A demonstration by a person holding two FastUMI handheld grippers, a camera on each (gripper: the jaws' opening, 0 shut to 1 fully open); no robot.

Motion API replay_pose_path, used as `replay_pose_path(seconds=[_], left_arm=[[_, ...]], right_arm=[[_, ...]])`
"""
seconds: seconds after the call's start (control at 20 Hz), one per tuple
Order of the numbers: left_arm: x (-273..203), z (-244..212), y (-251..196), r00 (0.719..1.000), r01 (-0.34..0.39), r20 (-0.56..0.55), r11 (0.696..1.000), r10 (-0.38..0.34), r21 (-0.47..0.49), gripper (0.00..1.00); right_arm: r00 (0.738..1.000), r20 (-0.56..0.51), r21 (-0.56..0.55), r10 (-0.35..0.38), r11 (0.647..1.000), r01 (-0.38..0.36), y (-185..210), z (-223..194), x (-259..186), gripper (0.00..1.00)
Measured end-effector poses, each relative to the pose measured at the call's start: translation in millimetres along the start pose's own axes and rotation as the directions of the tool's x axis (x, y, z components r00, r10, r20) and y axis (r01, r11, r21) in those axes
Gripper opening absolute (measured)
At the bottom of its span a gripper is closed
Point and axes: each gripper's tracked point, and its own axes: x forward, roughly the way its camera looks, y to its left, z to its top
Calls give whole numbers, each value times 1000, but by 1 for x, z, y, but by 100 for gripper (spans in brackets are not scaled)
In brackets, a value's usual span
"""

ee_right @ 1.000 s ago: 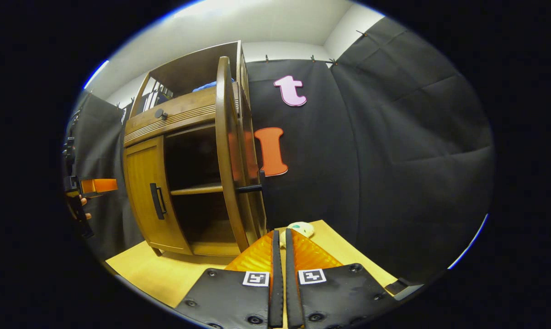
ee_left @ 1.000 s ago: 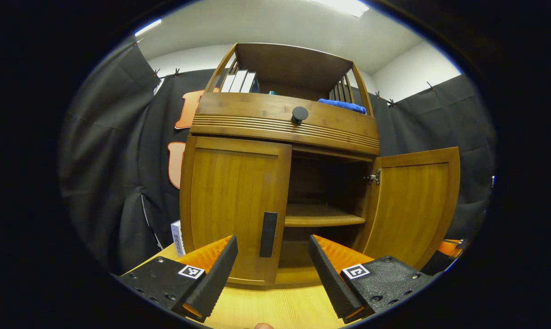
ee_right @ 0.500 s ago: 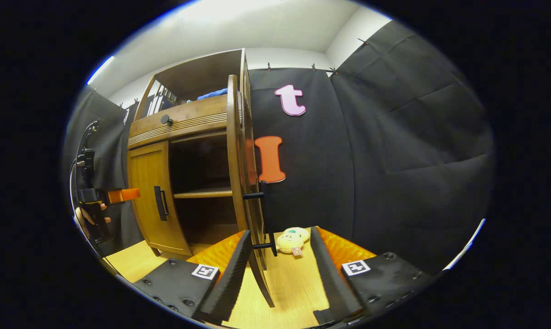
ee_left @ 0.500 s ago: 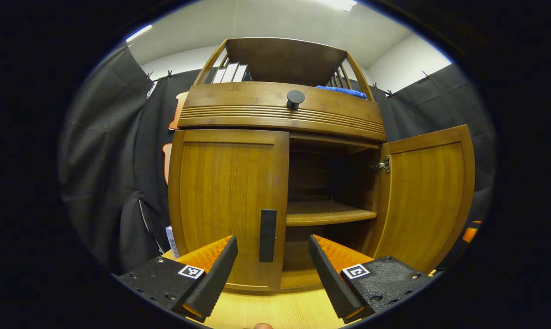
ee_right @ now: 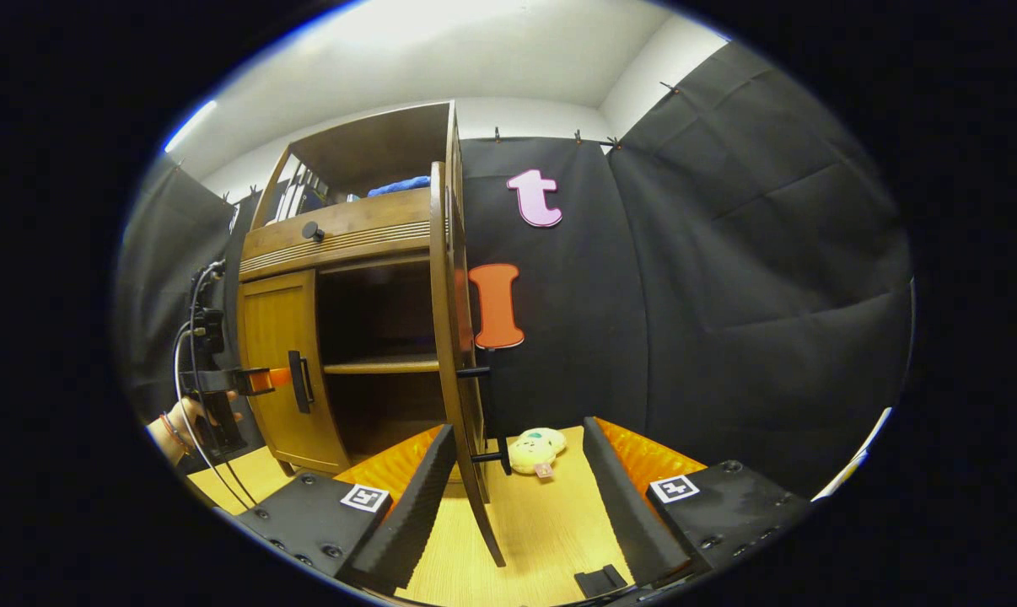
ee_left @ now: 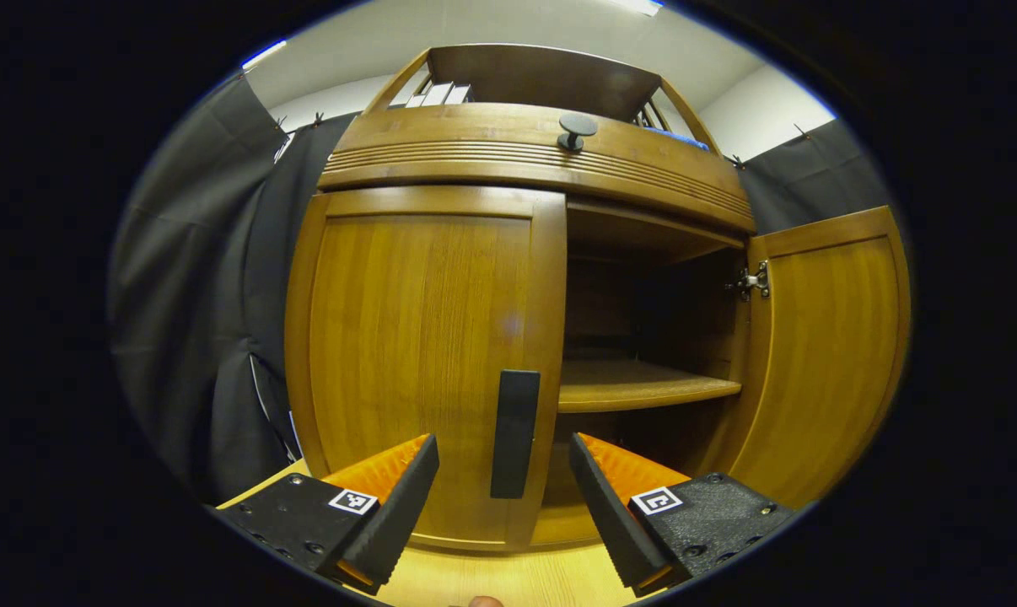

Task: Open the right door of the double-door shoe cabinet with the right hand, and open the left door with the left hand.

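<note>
1. Left gripper view: the shoe cabinet (ee_left: 508, 160) fills the scene, its base cut off by the left gripper (ee_left: 503, 497). The fingers are spread, released, either side of the closed left door (ee_left: 416, 337) and its handle (ee_left: 514, 434); whether they touch it I cannot tell.
2. Right gripper view: the right door (ee_right: 451, 337) stands swung out, edge-on. The right gripper (ee_right: 517, 497) is released, apart from it. A hand (ee_right: 180, 426) left of the cabinet is partly cut off.

The wooden shoe cabinet (ee_left: 534, 160) stands upright on a light tabletop. Its left door (ee_left: 420, 354) is shut, its black vertical handle (ee_left: 514, 433) near the inner edge. The right door (ee_left: 820, 354) stands swung wide open, baring a shelf (ee_left: 643, 389) inside.
</note>
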Motion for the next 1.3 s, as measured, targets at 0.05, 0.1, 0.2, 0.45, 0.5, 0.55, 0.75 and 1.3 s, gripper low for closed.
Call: replay_pose_path(seconds=[0.05,0.1,0.2,0.45,0.5,0.55,0.75,1.3], left_arm=[[7,-4,0,1000,4,-4,1000,-4,3,92],[14,-6,3,1000,2,-10,1000,-2,7,92],[29,-14,8,1000,-10,-26,1000,10,12,92],[50,-26,6,999,3,-47,1000,-2,19,92],[53,-25,7,999,9,-43,1000,-8,22,92],[56,-24,8,999,6,-39,999,-5,33,92],[67,-32,9,999,-4,-43,998,7,64,94],[70,-32,-9,999,36,-14,999,-35,34,33]], right_arm=[[1000,1,2,0,1000,0,1,0,0,87],[1000,1,3,2,1000,-2,1,-1,0,87],[1000,1,4,3,1000,-3,2,-2,0,97],[1000,-14,13,5,1000,-5,2,-8,8,97],[1000,-16,16,2,1000,-2,2,-9,8,100],[1000,-19,19,-2,1000,2,0,-11,9,100],[1000,-27,42,-3,999,4,-2,-16,14,97],[1000,-26,44,12,999,-11,0,-19,13,97]])
